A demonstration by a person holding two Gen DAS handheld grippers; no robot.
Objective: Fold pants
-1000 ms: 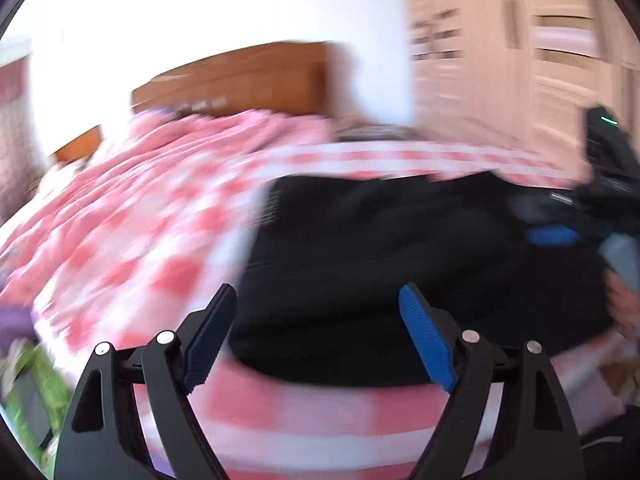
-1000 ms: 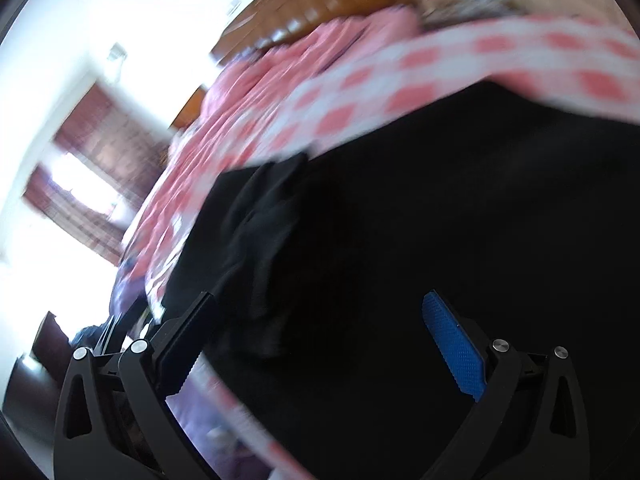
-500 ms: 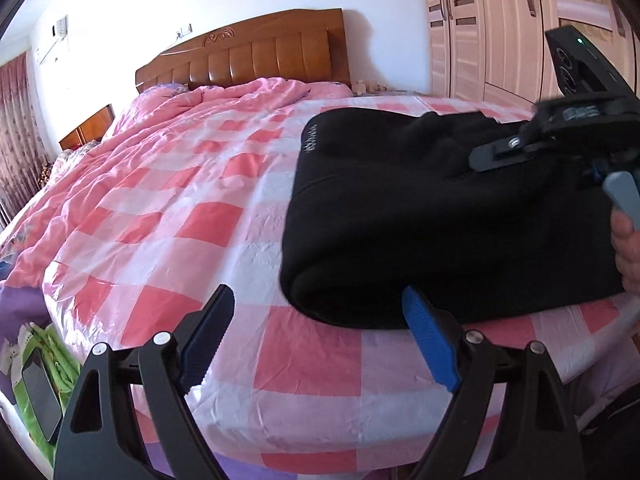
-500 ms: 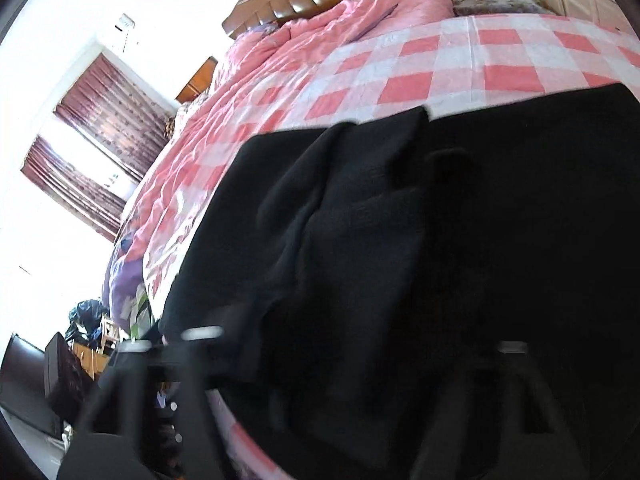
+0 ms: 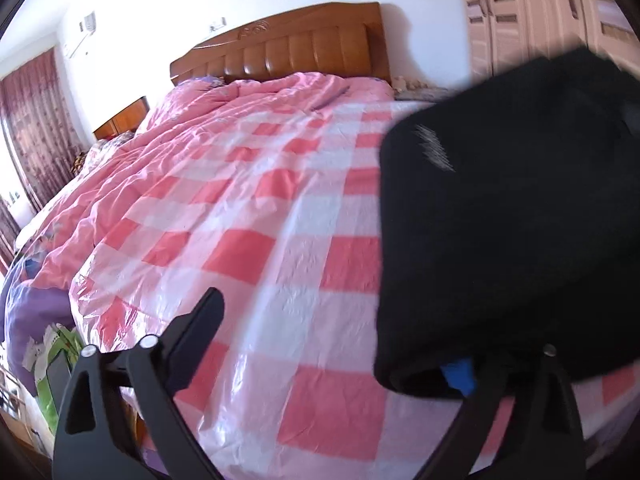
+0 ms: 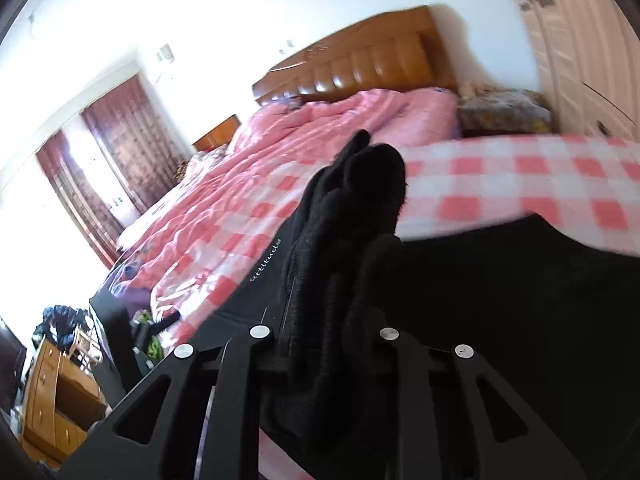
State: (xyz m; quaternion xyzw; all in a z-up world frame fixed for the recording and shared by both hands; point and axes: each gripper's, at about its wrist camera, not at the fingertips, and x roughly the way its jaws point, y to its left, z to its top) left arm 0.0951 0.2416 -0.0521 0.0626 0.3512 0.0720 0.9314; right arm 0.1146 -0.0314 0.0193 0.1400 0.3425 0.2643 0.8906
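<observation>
Bed (image 5: 248, 208) fills both views beyond the fingers, covered in a pink-and-white checked sheet (image 5: 312, 264), with a crumpled pink quilt (image 5: 256, 104) further out toward the wooden headboard (image 5: 296, 52). Wardrobe doors (image 5: 520, 12) stand far right of the left gripper's right finger; maroon curtains (image 6: 112, 152) hang far left of the right gripper's left finger. Black pants (image 5: 512, 220), folded into a thick bundle, lie on the sheet ahead of and over the left gripper's right finger; pale lettering shows near their upper left corner. Left gripper (image 5: 340, 340): jaws have just been opening and stand wide apart, nothing pinched; the left finger is over bare sheet, the blue pad of the right finger is partly hidden under the near edge of the pants. Right gripper (image 6: 324, 320): jaws have just been closing and are now clenched on a bunched fold of the pants (image 6: 344, 248), which rises between the fingers and stands up beyond their tips. The rest of the black cloth spreads right of the right finger.
</observation>
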